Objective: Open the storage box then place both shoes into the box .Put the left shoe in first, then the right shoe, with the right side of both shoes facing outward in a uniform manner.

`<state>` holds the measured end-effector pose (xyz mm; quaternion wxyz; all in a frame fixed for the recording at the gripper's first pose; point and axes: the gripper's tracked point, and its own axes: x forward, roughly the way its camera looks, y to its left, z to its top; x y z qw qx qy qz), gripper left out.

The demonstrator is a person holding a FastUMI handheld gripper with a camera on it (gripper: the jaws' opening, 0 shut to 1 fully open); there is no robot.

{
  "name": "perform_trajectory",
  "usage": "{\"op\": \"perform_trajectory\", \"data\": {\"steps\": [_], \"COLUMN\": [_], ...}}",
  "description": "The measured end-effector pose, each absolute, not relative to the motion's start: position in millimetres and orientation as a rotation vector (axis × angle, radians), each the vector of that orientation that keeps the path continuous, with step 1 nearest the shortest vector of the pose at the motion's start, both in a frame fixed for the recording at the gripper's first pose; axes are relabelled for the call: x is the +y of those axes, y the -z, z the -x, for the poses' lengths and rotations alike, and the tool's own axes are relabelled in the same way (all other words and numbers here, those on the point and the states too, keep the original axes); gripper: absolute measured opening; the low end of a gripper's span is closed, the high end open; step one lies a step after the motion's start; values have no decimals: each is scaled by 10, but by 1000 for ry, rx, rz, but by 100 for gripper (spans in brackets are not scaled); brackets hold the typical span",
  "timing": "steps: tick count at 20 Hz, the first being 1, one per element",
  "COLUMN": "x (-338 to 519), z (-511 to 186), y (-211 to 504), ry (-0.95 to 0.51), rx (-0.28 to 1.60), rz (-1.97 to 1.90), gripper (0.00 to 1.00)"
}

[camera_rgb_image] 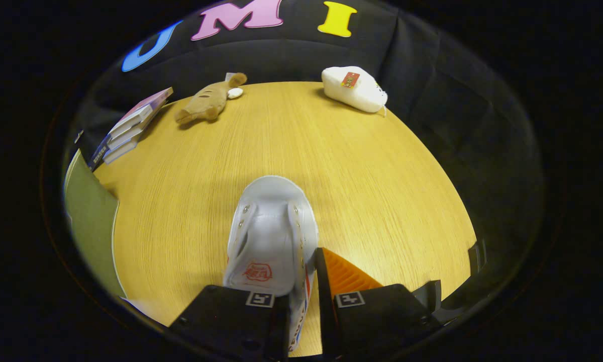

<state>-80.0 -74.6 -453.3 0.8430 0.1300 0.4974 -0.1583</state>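
Gripper view shows the gripper [304,306] clenched on the white shoe's [271,236] side wall above the table [382,171]; that thin edge hold could slip and twist the shoe.

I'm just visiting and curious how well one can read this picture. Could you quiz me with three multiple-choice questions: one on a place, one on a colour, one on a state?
1. Where is the white shoe?
A. Between the claw's fingers
B. By the books
C. Beside the white pouch

2. What colour is the plush toy?
A. Blue
B. Tan
C. Red

3. The claw is:
A. Wide open, empty
B. Shut on the shoe's side
C. Shut on a book

Answers: A, its heel sits between the fingers; B, tan against the table; B, both fingers pinch its wall.
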Motion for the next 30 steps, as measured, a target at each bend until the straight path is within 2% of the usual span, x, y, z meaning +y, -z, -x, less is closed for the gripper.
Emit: {"op": "perform_trajectory", "data": {"steps": [1, 3, 7, 11, 20, 24, 30], "x": [-737, -697, -695, -474, 1096, 1858, 2604], "z": [777, 820, 762, 668, 217, 46, -22], "y": [4529, 4498, 4141, 3433, 1930, 1779, 2123], "ry": [334, 345, 331, 284, 69, 5, 9], "rx": [1040, 1052, 998, 985, 1037, 1070, 1137], "rz": [-307, -442, -561, -601, -697, -640, -462], "gripper": [11, 7, 5, 5, 5, 5, 6]}}
